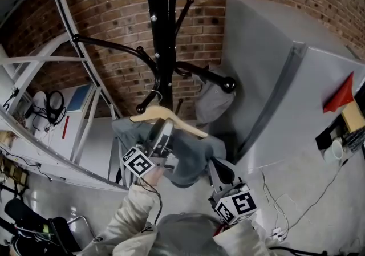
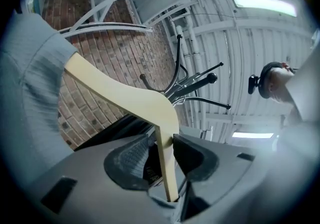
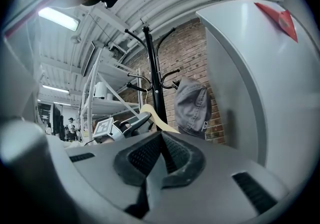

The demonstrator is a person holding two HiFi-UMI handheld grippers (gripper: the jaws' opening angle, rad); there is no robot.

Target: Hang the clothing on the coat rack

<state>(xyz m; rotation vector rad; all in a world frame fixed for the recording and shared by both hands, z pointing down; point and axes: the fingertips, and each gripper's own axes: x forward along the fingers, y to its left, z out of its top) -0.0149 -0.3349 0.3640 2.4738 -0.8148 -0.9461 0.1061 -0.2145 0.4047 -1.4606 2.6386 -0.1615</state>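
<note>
- Brick wall fills the background, with a white shelving frame at the left and a grey panel at the right.
- Against the wall stands the black coat rack; a grey cap hangs from 1 of its arms.
- The wooden hanger carries the grey-blue clothing, which drapes below it, just in front of the rack's pole.
- Its metal hook reaches a low arm of the rack; I cannot tell whether it rests there.
- The left gripper has its 2 jaws spread, released, with the hanger's arm standing between them.
- The right gripper is lower and apart from the clothing, its jaws clenched together on nothing.
</note>
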